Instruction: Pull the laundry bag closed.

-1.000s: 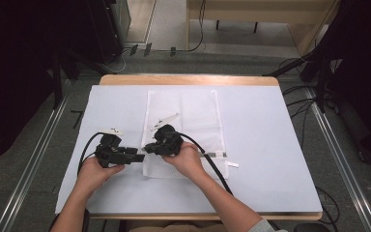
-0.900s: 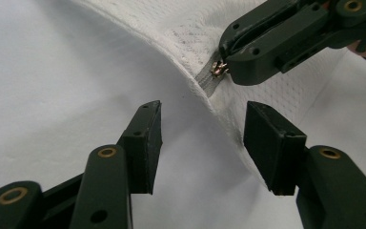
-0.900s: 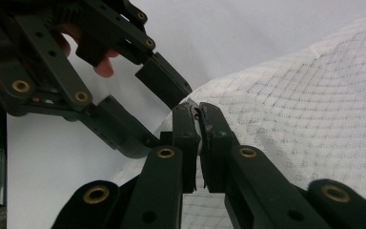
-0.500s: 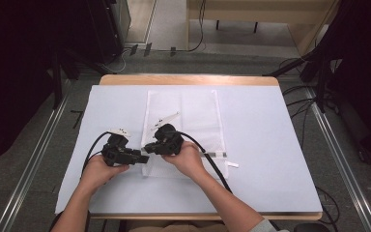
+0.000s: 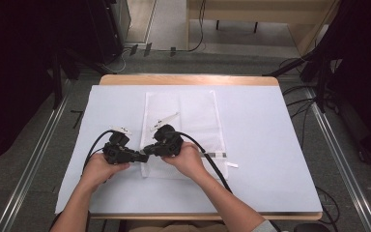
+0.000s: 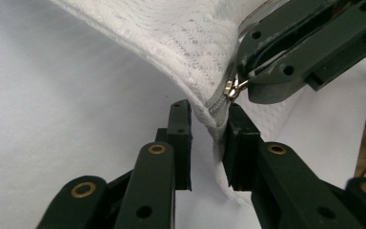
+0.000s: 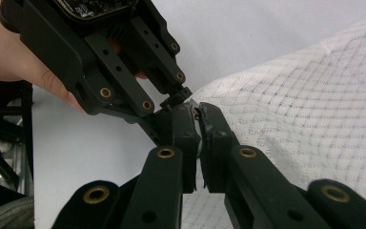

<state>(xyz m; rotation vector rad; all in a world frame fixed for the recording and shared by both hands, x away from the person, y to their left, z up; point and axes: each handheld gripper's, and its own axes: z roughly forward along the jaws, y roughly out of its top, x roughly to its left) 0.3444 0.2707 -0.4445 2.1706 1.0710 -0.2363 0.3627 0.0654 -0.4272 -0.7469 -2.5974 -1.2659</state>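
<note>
At the lower middle of the high view, the right gripper (image 5: 147, 149) pinched the zipper pull (image 6: 232, 88) of the white mesh bag (image 5: 193, 116) on the bench (image 5: 270, 145), while the left gripper (image 6: 208, 138), its jaws just closing around the bag's corner but apparently not yet pressing it, probably needed a firm hold there before the zipper could be drawn.

We see a wooden desk (image 5: 188, 79) under a white sheet (image 5: 270, 145); a white mesh bag (image 5: 193, 116) lies flat beyond the hand-held grippers, perhaps lifted at its near corner.
</note>
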